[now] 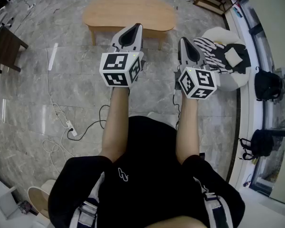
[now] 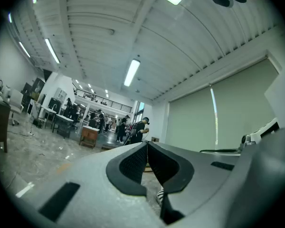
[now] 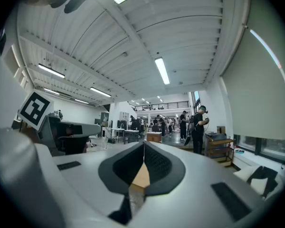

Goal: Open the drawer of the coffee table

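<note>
The coffee table (image 1: 128, 13) is a light wooden oval on short legs, standing on the marble floor at the top of the head view. From this angle I see only its top, and no drawer front shows. My left gripper (image 1: 136, 27) is held level in front of me, jaws shut and empty, its tip over the table's near edge. My right gripper (image 1: 182, 41) is level beside it, also shut and empty, just right of the table's end. In the right gripper view a tan sliver of the table (image 3: 141, 177) shows below the closed jaws.
A white beanbag seat (image 1: 235, 82) with a striped cloth sits right of the table. A dark side table (image 1: 7, 44) stands at the left. Cables and a power strip (image 1: 70, 128) lie on the floor. Black bags (image 1: 267, 84) line the right wall, and people stand far back.
</note>
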`<state>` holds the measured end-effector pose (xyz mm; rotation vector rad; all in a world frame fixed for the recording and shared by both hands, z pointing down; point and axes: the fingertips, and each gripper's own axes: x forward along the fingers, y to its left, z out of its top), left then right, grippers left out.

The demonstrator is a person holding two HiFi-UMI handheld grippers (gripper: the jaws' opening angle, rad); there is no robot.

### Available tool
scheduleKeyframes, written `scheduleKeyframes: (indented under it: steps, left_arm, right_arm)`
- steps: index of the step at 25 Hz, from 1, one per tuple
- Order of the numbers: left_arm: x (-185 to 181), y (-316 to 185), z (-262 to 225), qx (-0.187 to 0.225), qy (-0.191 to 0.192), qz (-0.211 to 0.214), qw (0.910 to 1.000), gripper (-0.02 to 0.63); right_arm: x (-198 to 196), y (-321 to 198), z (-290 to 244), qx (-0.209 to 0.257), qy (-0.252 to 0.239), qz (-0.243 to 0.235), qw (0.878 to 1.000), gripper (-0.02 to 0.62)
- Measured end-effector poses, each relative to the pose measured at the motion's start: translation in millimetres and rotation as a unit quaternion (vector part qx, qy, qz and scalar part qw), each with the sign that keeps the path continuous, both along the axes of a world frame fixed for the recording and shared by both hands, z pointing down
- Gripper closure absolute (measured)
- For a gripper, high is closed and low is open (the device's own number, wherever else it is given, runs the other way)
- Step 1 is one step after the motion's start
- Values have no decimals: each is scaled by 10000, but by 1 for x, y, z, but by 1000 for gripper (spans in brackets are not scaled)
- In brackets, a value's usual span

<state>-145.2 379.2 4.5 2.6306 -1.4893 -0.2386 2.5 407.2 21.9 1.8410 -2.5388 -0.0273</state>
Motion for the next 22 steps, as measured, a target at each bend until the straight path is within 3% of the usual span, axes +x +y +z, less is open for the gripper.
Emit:
scheduleKeyframes:
  steps: [14,22]
  left_arm:
    - [-78,-19,12,-231,85,-534,9983,595]
    - [-75,-33,16,-231,-10,-395,9990,595]
  right_arm:
    - [-11,-22,-12,288,-379,266,9985,583]
    - [-6,-32,-10,322,-449,395,9977,583]
